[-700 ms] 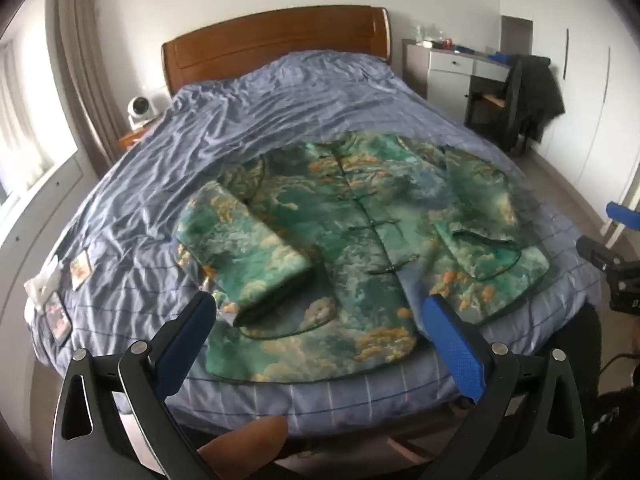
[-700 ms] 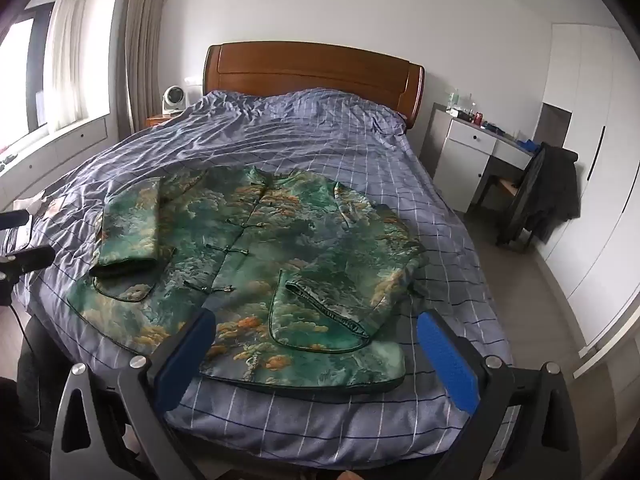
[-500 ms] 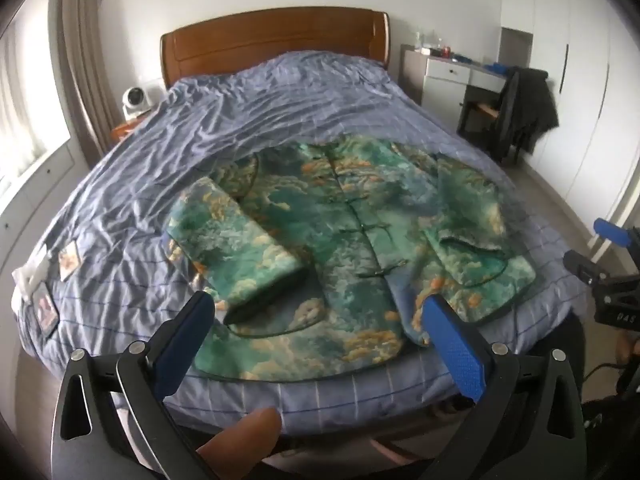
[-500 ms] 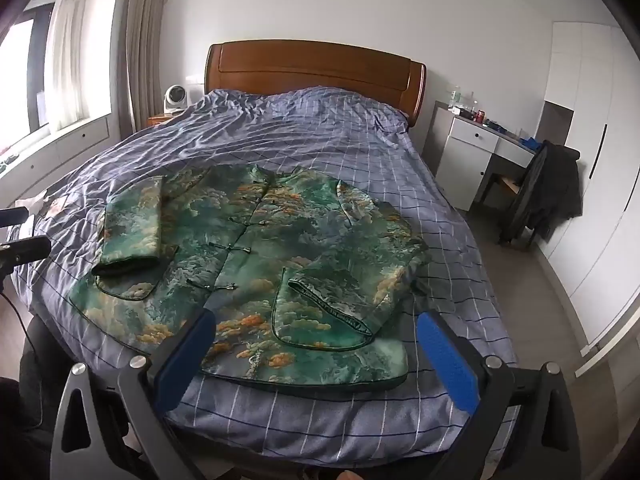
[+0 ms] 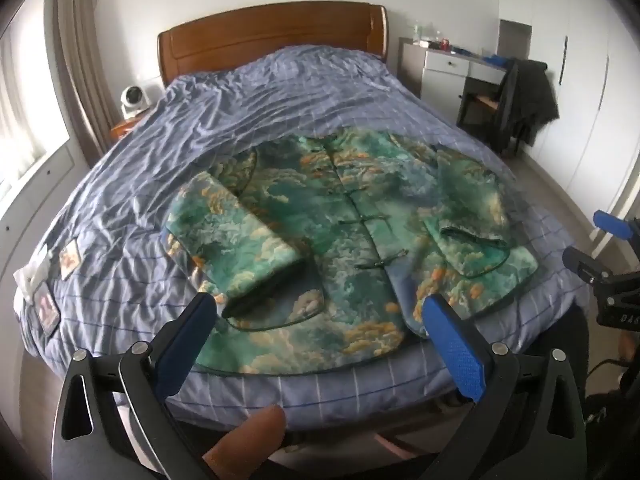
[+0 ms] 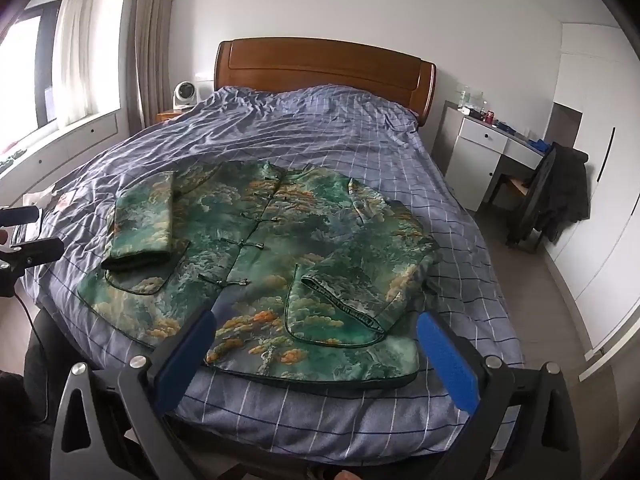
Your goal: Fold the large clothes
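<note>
A green patterned jacket (image 5: 340, 240) with knot buttons lies flat, front up, near the foot of the bed; it also shows in the right wrist view (image 6: 280, 256). Both sleeves are folded in over the body: one sleeve (image 5: 236, 240) on the left, the other sleeve (image 6: 360, 280) on the right. My left gripper (image 5: 320, 344) is open and empty, held above the jacket's hem at the foot of the bed. My right gripper (image 6: 316, 352) is open and empty, over the hem's right part.
The bed has a blue checked cover (image 6: 320, 132) and a wooden headboard (image 6: 324, 68). Small cards (image 5: 70, 258) lie at the bed's left edge. A white desk (image 6: 488, 152) and a chair with a dark coat (image 6: 560, 196) stand right. A small fan (image 5: 134, 100) sits by the headboard.
Both grippers have drawn back slightly from the bed and stay open; the left view has swung a little, so the jacket sits further right in it. The jacket has not moved.
</note>
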A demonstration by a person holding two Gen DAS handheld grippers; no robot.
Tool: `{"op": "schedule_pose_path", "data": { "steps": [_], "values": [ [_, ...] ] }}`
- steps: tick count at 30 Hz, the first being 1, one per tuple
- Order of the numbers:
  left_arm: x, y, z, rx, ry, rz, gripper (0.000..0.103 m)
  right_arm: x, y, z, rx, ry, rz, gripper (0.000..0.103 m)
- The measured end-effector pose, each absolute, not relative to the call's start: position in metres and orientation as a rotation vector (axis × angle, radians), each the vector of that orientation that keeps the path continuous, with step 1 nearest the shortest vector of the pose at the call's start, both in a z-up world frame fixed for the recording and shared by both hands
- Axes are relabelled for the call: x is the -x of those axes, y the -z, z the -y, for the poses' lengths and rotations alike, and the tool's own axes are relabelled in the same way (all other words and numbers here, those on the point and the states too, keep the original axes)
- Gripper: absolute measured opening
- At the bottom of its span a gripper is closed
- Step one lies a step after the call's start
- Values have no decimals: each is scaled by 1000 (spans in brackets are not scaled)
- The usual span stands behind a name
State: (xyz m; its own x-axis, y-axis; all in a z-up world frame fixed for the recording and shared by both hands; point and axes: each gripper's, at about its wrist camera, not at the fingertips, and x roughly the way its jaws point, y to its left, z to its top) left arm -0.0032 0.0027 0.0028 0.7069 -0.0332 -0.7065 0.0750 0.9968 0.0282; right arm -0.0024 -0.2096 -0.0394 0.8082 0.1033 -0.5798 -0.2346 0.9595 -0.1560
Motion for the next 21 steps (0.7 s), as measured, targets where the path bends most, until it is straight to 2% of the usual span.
{"op": "schedule_pose_path", "data": {
  "steps": [21],
  "values": [
    [0,5,0,-52,76,-806,102,1,42,203,228,-215,-612,102]
  ]
}}
